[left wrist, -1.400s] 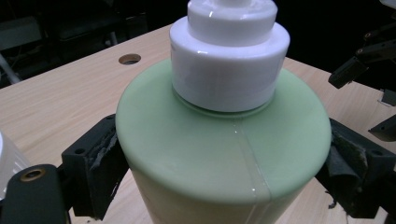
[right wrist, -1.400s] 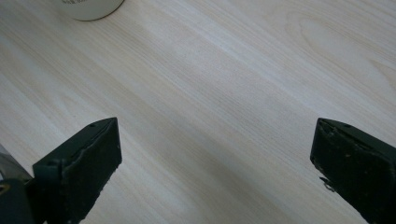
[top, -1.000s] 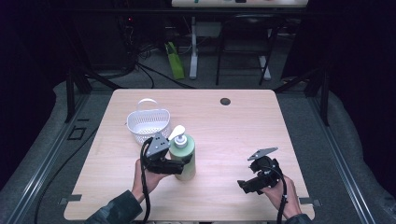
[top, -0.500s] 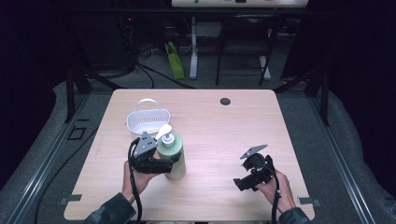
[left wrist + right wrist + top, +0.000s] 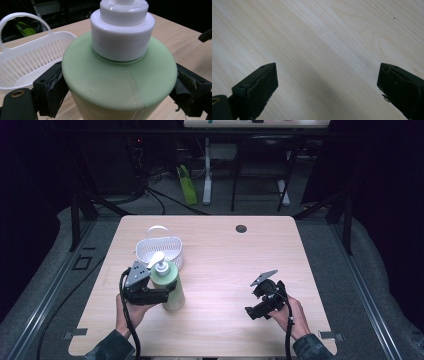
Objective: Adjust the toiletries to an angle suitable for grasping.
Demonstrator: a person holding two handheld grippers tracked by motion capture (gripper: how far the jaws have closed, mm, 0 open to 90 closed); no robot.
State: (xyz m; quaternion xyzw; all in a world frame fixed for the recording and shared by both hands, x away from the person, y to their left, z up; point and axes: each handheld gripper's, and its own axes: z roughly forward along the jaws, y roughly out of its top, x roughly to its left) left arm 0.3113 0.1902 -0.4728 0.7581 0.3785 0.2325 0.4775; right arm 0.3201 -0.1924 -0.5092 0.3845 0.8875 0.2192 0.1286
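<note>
At the table's [image 5: 225, 255] near-left, the left gripper [image 5: 165, 295] is pinching a green pump bottle [image 5: 167, 285], its jaws pressing both sides of the body; the bottle is standing upright just in front of a white basket [image 5: 160, 249]. To the right, the right gripper [image 5: 257, 307] is hovering over bare wood, jaws spread wide, gripping nothing.

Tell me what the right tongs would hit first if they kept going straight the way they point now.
Most likely the bare wooden table. The right tongs stand open with nothing between them and look down onto plain tabletop. How far above it they are is hard to judge.
</note>
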